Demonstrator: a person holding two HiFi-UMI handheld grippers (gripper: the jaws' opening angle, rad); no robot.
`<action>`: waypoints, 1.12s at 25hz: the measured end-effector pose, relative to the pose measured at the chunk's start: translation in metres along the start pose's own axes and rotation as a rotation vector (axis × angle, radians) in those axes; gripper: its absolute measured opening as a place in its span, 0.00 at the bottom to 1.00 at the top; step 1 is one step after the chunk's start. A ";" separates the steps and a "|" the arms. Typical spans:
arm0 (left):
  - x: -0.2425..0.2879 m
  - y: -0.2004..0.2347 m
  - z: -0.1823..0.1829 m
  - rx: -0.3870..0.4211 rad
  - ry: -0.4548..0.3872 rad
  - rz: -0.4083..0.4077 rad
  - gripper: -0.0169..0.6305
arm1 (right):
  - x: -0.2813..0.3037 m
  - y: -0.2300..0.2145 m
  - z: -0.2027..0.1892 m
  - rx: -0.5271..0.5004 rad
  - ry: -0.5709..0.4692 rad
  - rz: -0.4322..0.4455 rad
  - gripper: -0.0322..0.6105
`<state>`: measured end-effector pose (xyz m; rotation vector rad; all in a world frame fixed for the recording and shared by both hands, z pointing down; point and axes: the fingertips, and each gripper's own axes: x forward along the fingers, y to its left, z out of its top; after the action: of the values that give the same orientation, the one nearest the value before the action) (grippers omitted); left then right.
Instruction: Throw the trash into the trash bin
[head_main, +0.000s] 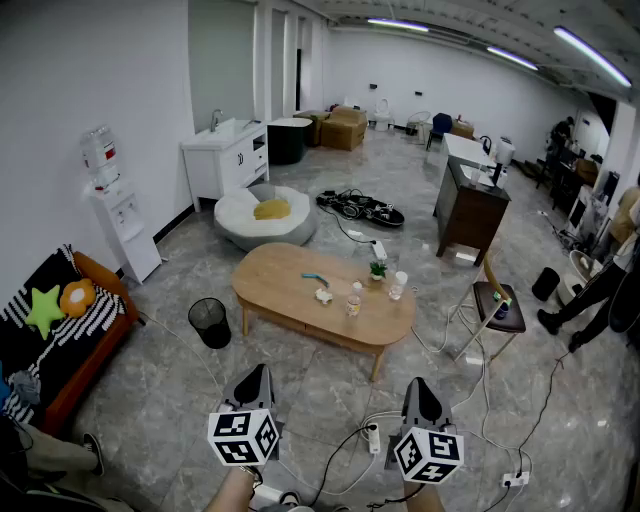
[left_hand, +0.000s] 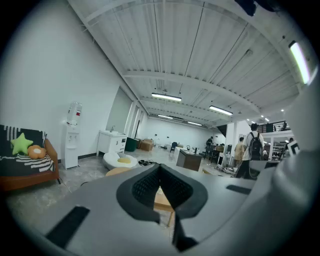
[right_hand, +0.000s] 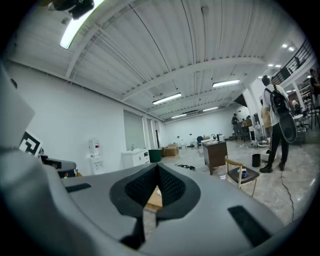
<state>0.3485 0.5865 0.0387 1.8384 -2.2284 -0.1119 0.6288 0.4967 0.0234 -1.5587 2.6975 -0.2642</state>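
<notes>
While the left gripper (head_main: 256, 376) and right gripper (head_main: 419, 386) hover with jaws pressed together on nothing, the trash, a crumpled scrap (head_main: 323, 296) and a bottle (head_main: 354, 300), sits on the wooden surface (head_main: 275, 280), with the black trash bin (head_main: 209, 322) on the floor just beside its left end. Bottle label's too tiny to read.

The head view looks down past left tongs (head_main: 257, 372) and right tongs (head_main: 420, 384); both gripper views face level toward the same distant oval wooden desk (head_main: 325, 300).
</notes>
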 end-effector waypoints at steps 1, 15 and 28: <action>0.000 -0.001 0.001 0.001 -0.002 0.000 0.01 | 0.000 0.000 0.000 -0.001 -0.001 0.002 0.05; -0.004 0.002 -0.002 0.005 -0.009 -0.005 0.01 | -0.002 0.001 -0.009 0.038 0.021 -0.026 0.05; -0.001 0.000 0.004 0.036 -0.042 -0.057 0.28 | -0.004 -0.005 -0.014 0.067 0.024 -0.049 0.05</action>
<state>0.3479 0.5869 0.0346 1.9362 -2.2203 -0.1222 0.6334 0.4996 0.0382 -1.6152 2.6411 -0.3716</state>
